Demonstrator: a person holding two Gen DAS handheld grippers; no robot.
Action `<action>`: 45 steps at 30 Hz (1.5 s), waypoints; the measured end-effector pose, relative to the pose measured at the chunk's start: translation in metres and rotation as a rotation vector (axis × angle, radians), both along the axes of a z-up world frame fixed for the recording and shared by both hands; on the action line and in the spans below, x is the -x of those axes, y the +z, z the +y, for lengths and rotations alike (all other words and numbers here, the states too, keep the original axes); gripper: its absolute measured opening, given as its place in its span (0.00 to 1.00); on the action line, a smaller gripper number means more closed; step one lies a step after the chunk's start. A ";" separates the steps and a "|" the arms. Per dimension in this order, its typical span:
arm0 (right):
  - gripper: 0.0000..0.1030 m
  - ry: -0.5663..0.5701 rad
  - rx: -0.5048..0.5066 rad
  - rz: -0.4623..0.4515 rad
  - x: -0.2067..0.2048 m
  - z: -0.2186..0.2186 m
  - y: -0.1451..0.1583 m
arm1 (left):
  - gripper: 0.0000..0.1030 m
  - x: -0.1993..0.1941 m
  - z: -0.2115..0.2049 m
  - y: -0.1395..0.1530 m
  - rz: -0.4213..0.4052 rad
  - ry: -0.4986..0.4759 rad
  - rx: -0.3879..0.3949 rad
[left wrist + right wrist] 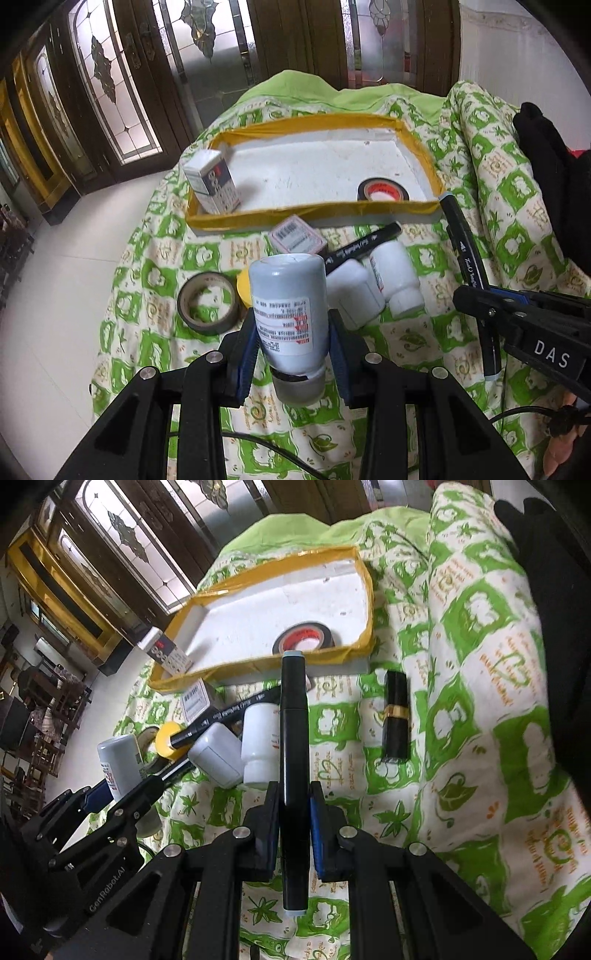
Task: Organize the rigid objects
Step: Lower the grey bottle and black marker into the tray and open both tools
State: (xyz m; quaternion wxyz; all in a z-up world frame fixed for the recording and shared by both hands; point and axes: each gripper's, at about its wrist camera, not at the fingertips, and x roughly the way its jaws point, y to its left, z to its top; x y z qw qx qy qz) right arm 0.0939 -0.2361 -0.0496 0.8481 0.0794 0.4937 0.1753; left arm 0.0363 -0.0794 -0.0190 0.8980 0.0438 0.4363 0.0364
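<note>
A green-and-white patterned quilt [155,280] covers everything under both grippers, rumpled into a high fold off to the right of the right gripper's jaws. Beyond both sets of jaws lies the white foam tray [317,173] with yellow tape along its rim; inside it a small printed carton [212,182] stands in the far-left corner against the wall, and a black roll of tape with a red core [380,190] lies flat in the near-right corner, touching the near rim. The middle of the tray floor is bare. Between the tray's near edge and the jaws sits a clutter: two white bottles [258,746] lying side by side, a black marker [221,716] slanted across them, a small pink-edged box [297,238], a yellow roll [166,738] and a dark tape ring [208,302] off to the left of the left jaws. A black tube with a gold band [395,716] lies alone to the right of the right jaws, with open quilt around it. The left gripper [293,332] pinches a grey labelled bottle [288,302] held clear of the quilt, cap end toward the camera, its jaws part-spread around the body. The right gripper [293,812] has its jaws pressed tight on a black marker pen [293,775], which points straight ahead toward the tray's near rim.
</note>
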 end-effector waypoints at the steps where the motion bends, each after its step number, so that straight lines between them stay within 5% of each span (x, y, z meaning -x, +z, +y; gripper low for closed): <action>1: 0.14 -0.001 -0.002 -0.006 0.000 0.000 0.002 | 0.36 -0.001 0.000 0.001 -0.003 0.000 0.000; 10: 0.14 -0.018 -0.059 -0.024 -0.010 -0.010 0.018 | 0.36 -0.014 0.004 0.008 -0.015 -0.003 0.014; 29: 0.14 -0.074 -0.167 -0.009 -0.086 -0.022 0.039 | 0.35 -0.104 0.029 0.034 0.009 0.023 0.219; 45: 0.14 -0.112 -0.071 0.006 -0.172 -0.011 0.019 | 0.35 -0.175 0.035 0.017 0.024 0.015 0.206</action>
